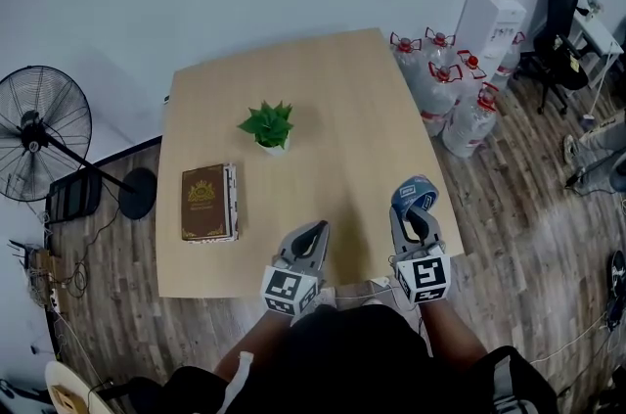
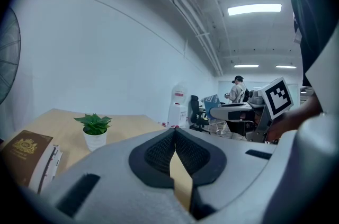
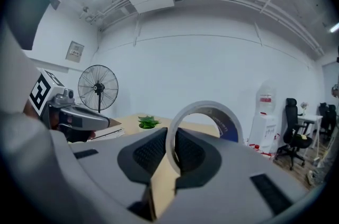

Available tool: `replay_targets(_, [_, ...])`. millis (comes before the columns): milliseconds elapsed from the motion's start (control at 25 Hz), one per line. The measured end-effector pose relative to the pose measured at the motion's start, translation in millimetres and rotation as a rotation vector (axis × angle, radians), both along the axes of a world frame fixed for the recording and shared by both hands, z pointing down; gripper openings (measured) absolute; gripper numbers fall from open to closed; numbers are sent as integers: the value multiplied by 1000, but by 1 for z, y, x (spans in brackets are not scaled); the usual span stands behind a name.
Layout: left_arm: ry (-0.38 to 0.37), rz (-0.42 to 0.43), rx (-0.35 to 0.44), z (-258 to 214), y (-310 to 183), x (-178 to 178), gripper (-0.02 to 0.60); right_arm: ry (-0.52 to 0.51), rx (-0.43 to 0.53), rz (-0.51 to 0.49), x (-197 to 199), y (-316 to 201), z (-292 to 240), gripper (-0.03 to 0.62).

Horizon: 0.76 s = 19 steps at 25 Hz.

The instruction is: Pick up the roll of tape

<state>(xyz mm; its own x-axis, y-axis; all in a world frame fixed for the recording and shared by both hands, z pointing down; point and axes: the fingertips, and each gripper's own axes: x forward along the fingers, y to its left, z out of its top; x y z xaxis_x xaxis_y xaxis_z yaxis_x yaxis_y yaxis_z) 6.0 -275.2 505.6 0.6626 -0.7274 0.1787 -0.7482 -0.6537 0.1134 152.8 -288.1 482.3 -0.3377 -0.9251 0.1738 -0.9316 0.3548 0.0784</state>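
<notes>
The roll of tape (image 1: 415, 195), a pale ring with a blue inner face, is lifted above the near right part of the wooden table (image 1: 323, 99). My right gripper (image 1: 419, 218) is shut on its wall. In the right gripper view the tape roll (image 3: 212, 114) stands upright out of the jaws, its rim pinched between the right gripper's (image 3: 172, 150) dark pads. My left gripper (image 1: 311, 236) hovers over the table's near edge to the left of the right one. In its own view the left gripper (image 2: 174, 151) is shut with nothing between the pads.
A small potted plant (image 1: 268, 125) stands mid-table and a brown book (image 1: 207, 203) lies at the left. A floor fan (image 1: 39, 130) stands left of the table. Water bottles (image 1: 445, 84) and a dispenser (image 1: 494, 1) crowd the right side, with an office chair (image 1: 558, 25) beyond.
</notes>
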Motion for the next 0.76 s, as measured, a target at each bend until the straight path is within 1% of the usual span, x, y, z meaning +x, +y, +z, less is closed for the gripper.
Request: replay_targets(760, [2, -17, 2, 0, 2, -12, 3, 37, 21, 0, -8, 0, -5, 43])
